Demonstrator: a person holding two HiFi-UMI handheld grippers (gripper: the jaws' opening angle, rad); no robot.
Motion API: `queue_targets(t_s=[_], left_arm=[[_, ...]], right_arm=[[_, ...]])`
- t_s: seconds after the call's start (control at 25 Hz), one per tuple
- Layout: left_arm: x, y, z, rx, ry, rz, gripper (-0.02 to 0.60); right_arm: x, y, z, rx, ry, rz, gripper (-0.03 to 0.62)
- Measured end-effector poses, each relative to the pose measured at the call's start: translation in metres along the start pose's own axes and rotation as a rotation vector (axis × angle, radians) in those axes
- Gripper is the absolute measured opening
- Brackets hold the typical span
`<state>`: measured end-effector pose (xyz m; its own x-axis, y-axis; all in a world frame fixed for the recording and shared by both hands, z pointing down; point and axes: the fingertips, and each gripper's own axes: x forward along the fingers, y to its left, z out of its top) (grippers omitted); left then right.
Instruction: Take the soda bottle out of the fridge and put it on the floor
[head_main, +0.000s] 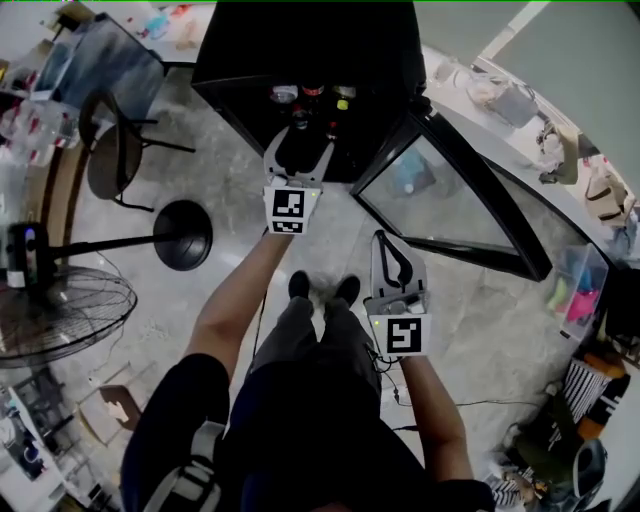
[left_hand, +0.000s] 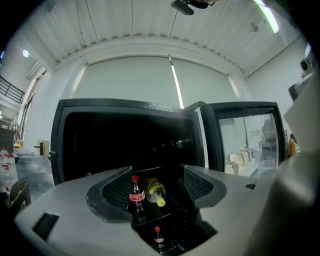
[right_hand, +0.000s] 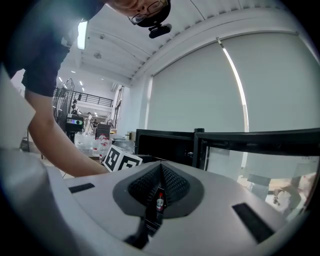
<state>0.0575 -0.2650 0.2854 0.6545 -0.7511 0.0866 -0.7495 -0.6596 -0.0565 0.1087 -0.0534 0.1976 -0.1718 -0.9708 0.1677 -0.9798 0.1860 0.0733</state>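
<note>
The black fridge (head_main: 300, 40) stands open in front of me, its glass door (head_main: 450, 205) swung out to the right. On a shelf stands a red-capped soda bottle (left_hand: 136, 194), upright, beside a yellow-capped bottle (left_hand: 154, 191) lying on its side. A second red-capped soda bottle (left_hand: 158, 237) stands on a lower shelf. My left gripper (head_main: 303, 137) is open at the fridge's mouth, and the upper soda bottle shows between its jaws (left_hand: 157, 181), still some way ahead. My right gripper (head_main: 385, 247) hangs back near the door, shut and holding nothing (right_hand: 161, 167).
A floor fan (head_main: 60, 312) and a round stand base (head_main: 182, 235) are on the left, with a chair (head_main: 110, 150) behind them. Cluttered counters run along the right wall (head_main: 590, 190). The person's shoes (head_main: 320, 288) stand on the grey floor below the fridge.
</note>
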Motion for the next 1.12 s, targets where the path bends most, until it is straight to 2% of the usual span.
queue_targets(t_s=[0.52,1.12], left_arm=[[0.094,0.024,-0.074,0.005,0.014,0.027,0.319],[0.167,0.071,-0.122,-0.021,0.054,0.103,0.319]], right_arm=[[0.055,-0.018,-0.057,0.029,0.01,-0.007,0.018],[0.084,-0.013,-0.079,0.062,0.019,0.002,0.018]])
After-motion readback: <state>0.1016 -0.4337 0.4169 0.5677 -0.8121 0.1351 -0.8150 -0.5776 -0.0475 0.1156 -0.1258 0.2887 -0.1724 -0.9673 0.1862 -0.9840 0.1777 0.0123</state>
